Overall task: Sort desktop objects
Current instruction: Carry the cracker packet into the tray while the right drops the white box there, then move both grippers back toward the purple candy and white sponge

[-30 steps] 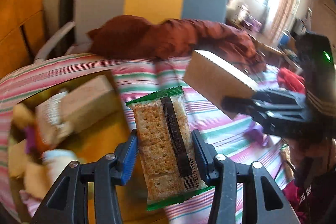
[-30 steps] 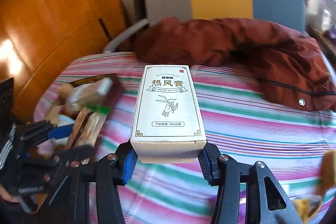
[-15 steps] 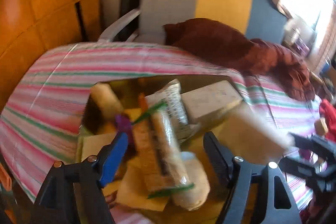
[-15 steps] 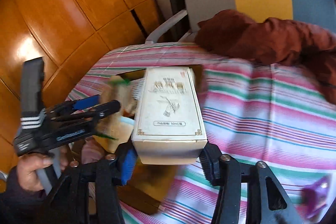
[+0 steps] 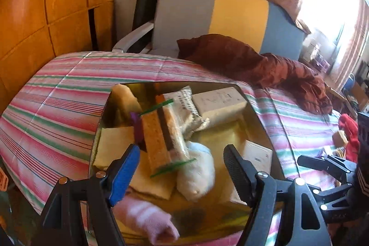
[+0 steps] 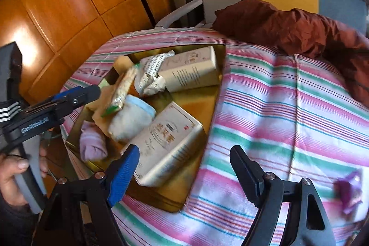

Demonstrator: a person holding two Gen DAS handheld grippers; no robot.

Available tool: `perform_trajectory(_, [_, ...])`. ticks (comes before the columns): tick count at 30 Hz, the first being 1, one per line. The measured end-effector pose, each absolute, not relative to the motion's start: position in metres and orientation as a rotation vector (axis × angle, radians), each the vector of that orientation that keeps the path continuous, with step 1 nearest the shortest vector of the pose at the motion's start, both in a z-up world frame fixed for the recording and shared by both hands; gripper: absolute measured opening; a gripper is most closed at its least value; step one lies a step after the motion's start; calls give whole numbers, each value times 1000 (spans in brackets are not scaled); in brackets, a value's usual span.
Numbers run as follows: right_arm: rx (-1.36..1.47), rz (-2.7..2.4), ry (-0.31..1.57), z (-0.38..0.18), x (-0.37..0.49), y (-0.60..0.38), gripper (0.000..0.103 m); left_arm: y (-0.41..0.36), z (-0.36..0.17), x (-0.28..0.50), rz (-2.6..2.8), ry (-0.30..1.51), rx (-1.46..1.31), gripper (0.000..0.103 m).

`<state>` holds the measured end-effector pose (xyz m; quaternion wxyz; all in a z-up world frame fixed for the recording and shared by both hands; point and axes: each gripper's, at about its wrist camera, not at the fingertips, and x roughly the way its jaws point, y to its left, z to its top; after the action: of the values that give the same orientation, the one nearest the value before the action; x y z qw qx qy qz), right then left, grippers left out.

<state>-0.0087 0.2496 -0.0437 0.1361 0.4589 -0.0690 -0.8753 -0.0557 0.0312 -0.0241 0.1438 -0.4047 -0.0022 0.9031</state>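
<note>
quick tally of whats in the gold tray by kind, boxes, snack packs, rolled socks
In the gold tray:
cream boxes: 2, far box, near box
snack packs: 2, cracker pack, white printed pack
rolled socks: 2, white-and-blue sock, pink sock
Total: 6. The other items in the tray are too blurred to class.

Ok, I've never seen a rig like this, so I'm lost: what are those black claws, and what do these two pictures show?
A person holds a black two-finger gripper in each hand; a camera on each looks along its fingers. One picture comes from the left gripper, one from the right gripper. Both are over a gold tray on a pink-and-green striped tablecloth. In it lie a green-edged cracker packet, a white cardboard box and a rolled white sock. Left is open and empty; right's jaws are opening, gripping nothing.
</note>
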Motion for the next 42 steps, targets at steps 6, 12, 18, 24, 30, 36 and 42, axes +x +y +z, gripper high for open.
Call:
perform_trajectory(6, [1343, -2590, -174, -45, 17, 263, 82, 42, -16, -36, 2602, 47, -1133, 76])
perform_trajectory(12, [1380, -2648, -188, -48, 36, 287, 83, 51, -13, -22, 2580, 87, -1116, 76])
perform_trajectory(18, [1421, -2719, -221, -51, 49, 320, 83, 65, -14, -13, 2541, 123, -1112, 76])
perform_trajectory(24, [1463, -2784, -281, -55, 63, 358, 83, 78, -14, -6, 2505, 161, -1104, 76])
perform_trajectory(30, [1485, -2844, -333, -55, 75, 387, 83, 93, -16, 1, 2467, 192, -1099, 76])
perform_trajectory(36, [1509, -2891, -359, -55, 84, 407, 83, 106, -18, 8, 2425, 212, -1084, 77])
perform_trajectory(42, [1559, -2922, -372, -58, 96, 429, 83, 119, -22, 16, 2347, 204, -1077, 76])
